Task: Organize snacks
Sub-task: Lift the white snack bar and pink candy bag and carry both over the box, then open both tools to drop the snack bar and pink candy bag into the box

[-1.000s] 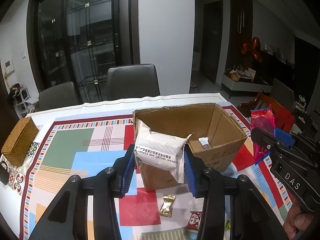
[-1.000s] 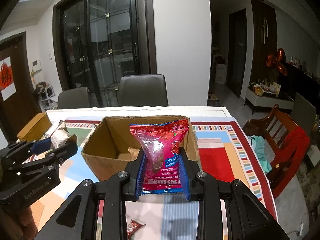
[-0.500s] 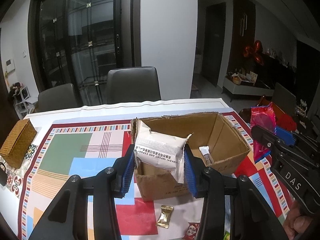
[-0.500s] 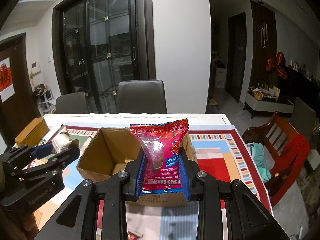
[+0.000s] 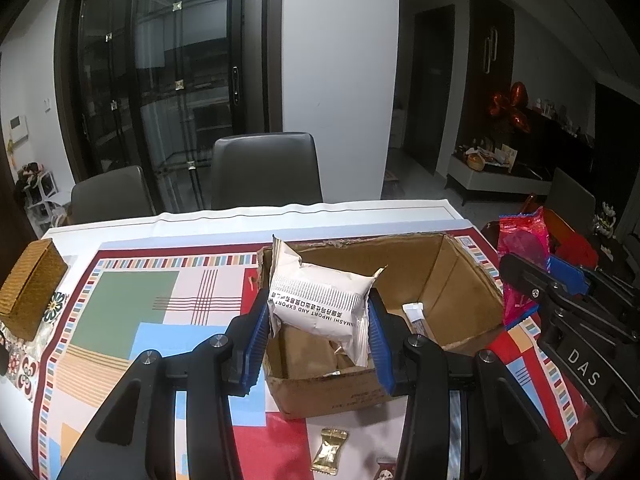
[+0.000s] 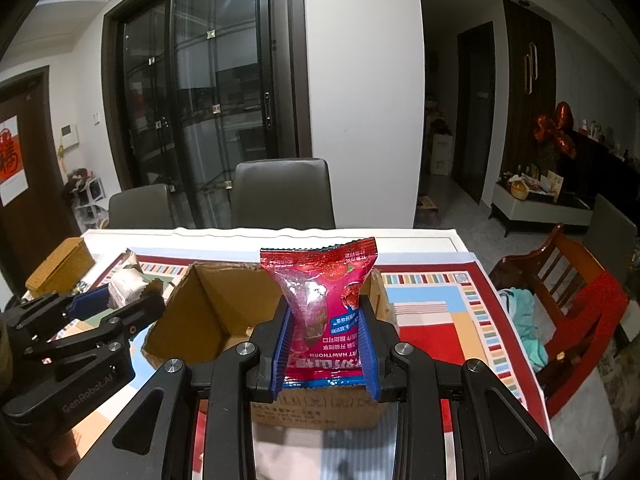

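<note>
The left gripper [image 5: 318, 326] has its jaws closed on a white packet [image 5: 320, 306], which sits between the blue pads, tilted, with its crimped top end up past the left pad. Straight beyond and below these jaws stands an open cardboard box [image 5: 448, 276] on the table [image 5: 132, 296]; a small white stick pack [image 5: 416, 318] lies inside it, just right of the right pad. Below the jaws, in front of the box, a gold candy [image 5: 330, 450] lies on the cloth. Far left of the jaws rests a wicker box [image 5: 30, 288]. The right gripper [image 6: 326, 344] has its jaws clamped on a red packet [image 6: 324, 300] that stands upright between the pads, its top edge above them. The box [image 6: 208, 312] lies directly behind and under these jaws, and the left gripper [image 6: 120, 300] with the white packet [image 6: 128, 284] hangs to their left.
</note>
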